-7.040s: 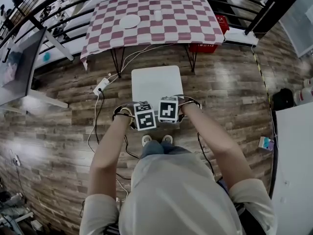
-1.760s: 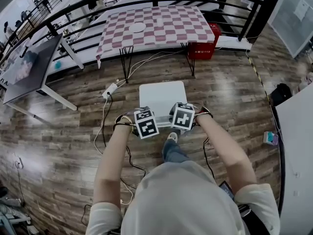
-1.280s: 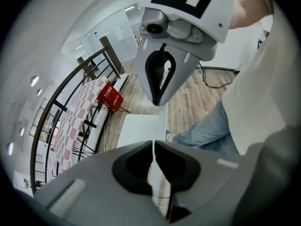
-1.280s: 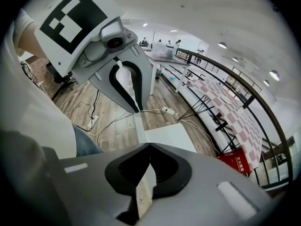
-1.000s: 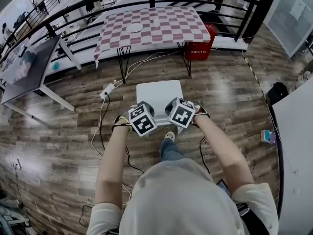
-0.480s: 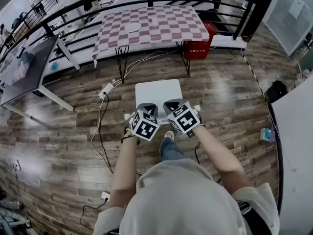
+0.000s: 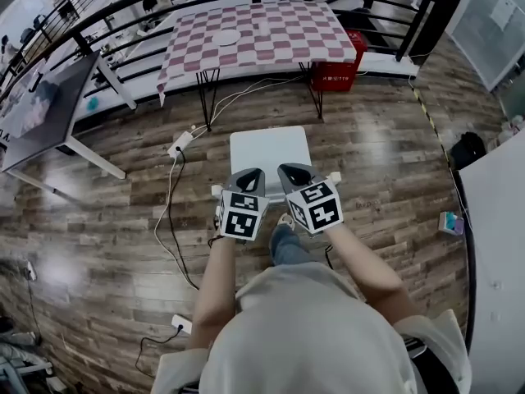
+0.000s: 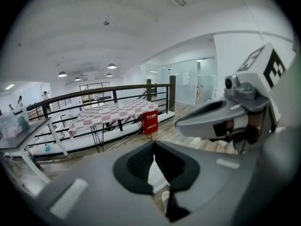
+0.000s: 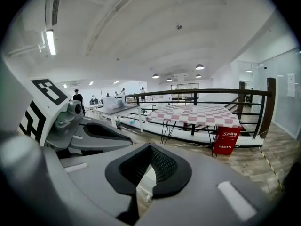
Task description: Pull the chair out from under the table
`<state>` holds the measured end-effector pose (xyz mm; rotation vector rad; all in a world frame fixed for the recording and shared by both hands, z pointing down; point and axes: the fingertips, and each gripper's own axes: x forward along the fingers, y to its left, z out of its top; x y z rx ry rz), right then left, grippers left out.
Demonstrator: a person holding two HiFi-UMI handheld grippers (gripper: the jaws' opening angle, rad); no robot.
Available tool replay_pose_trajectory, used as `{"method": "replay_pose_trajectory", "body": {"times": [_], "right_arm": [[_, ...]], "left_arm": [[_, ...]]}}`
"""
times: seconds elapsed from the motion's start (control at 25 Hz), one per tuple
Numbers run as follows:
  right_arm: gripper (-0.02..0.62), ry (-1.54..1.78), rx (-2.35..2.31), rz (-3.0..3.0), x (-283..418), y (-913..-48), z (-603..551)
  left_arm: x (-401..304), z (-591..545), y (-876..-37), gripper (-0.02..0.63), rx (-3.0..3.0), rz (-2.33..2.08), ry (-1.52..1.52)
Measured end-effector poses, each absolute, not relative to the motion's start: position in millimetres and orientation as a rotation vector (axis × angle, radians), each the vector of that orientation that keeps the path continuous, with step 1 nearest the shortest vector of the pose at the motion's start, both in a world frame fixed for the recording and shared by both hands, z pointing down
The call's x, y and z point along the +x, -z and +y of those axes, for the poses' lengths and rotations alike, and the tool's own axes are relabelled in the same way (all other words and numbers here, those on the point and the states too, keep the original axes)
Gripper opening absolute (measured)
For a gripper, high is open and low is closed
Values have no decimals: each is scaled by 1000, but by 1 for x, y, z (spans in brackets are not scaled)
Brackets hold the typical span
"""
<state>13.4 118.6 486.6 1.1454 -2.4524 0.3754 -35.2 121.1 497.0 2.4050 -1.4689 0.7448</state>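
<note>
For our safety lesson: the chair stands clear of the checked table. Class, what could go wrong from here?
1. Loose cables lie on the floor beside the chair; a step to the left could catch them.
2. The chair stands right before the person's shoe, so walking forward may knock it.

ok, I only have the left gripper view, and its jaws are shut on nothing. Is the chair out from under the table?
Observer: Yes. In the head view the chair stands on open floor, clear of the checked table.
Operator: Is the other side gripping it?
Observer: No. The right gripper has its jaws together with nothing between them, as its own view shows.
</note>
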Motion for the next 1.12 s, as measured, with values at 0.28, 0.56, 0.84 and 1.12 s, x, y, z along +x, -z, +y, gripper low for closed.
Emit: {"method": "replay_pose_trajectory", "body": {"times": [0.28, 0.56, 0.84, 1.12], "right_arm": [[-2, -446, 1222, -2489, 17, -484, 121], [-3, -437, 1241, -2501, 15, -482, 119], [-3, -447, 1258, -2524, 16, -478, 118], [-3, -436, 1248, -2526, 14, -478, 117]], "left_arm": [[-41, 126, -488, 11, 2369, -1509, -576], [-42, 124, -481, 11, 2351, -1527, -519], [-39, 123, -478, 11, 2355, -1542, -503], [-39, 120, -475, 11, 2358, -1550, -492]]}}
